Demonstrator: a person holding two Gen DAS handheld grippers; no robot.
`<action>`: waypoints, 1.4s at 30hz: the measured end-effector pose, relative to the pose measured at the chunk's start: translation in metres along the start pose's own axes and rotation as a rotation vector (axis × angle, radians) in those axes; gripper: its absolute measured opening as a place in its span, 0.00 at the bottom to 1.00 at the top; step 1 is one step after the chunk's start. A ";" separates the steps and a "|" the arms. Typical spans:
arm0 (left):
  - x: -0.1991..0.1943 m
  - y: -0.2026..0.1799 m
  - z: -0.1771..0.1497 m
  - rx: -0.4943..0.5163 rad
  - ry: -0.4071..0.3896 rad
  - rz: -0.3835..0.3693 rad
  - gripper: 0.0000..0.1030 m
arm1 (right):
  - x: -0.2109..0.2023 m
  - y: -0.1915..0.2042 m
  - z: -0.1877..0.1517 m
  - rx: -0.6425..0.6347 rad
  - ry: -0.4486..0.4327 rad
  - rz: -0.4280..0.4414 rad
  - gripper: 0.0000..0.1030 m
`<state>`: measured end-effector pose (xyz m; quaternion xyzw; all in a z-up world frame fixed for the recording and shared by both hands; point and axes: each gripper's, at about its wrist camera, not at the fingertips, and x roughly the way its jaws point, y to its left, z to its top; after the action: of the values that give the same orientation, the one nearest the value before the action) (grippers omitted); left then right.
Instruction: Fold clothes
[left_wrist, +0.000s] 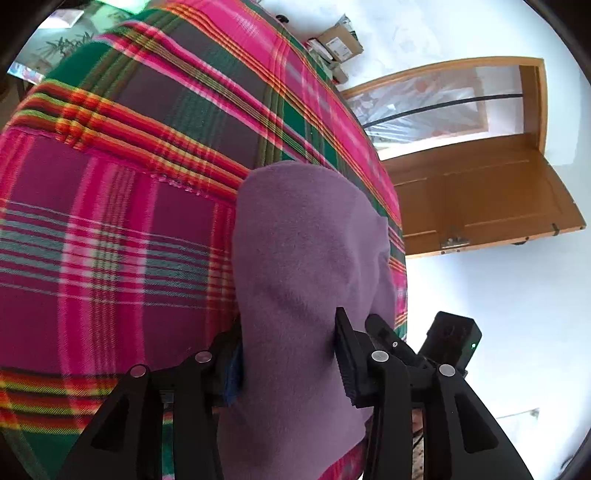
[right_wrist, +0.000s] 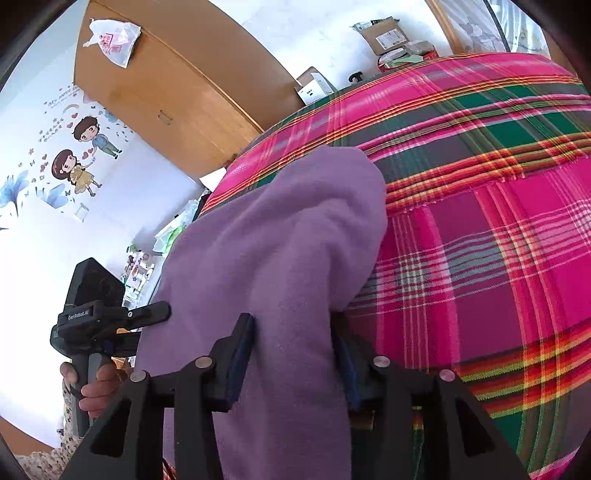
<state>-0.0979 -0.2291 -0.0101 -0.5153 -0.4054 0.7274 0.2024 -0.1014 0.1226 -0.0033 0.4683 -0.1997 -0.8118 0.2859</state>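
Note:
A purple fleece garment (left_wrist: 303, 240) lies in a thick folded bundle on a pink, green and red plaid blanket (left_wrist: 110, 221). My left gripper (left_wrist: 288, 325) straddles its near end; the cloth fills the gap, but the pad faces show and the jaws look loose. In the right wrist view the same garment (right_wrist: 280, 229) runs between the jaws of my right gripper (right_wrist: 291, 321), which also sit slack around it. The left gripper's body (right_wrist: 96, 306) and the hand holding it (right_wrist: 96, 387) appear at the left. The right gripper's body (left_wrist: 454, 339) shows beside the left one.
The plaid blanket (right_wrist: 480, 240) covers the whole bed. An open wooden door (left_wrist: 461, 195) stands to the right, with cardboard boxes (left_wrist: 338, 40) on the floor beyond the bed. A wooden wardrobe (right_wrist: 166, 85) and small clutter (right_wrist: 147, 266) lie along the bed's left side.

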 end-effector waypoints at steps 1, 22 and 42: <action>0.010 -0.011 -0.015 0.000 -0.006 0.004 0.44 | -0.001 0.001 0.000 -0.002 0.000 -0.008 0.42; 0.052 -0.032 -0.089 -0.036 -0.075 0.080 0.43 | -0.058 0.037 -0.056 -0.242 -0.162 -0.249 0.42; 0.026 -0.063 -0.138 0.110 -0.166 0.291 0.44 | -0.070 0.051 -0.115 -0.263 -0.078 -0.308 0.42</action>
<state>0.0102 -0.1210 0.0056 -0.4948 -0.3015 0.8102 0.0886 0.0407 0.1228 0.0167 0.4202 -0.0291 -0.8825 0.2091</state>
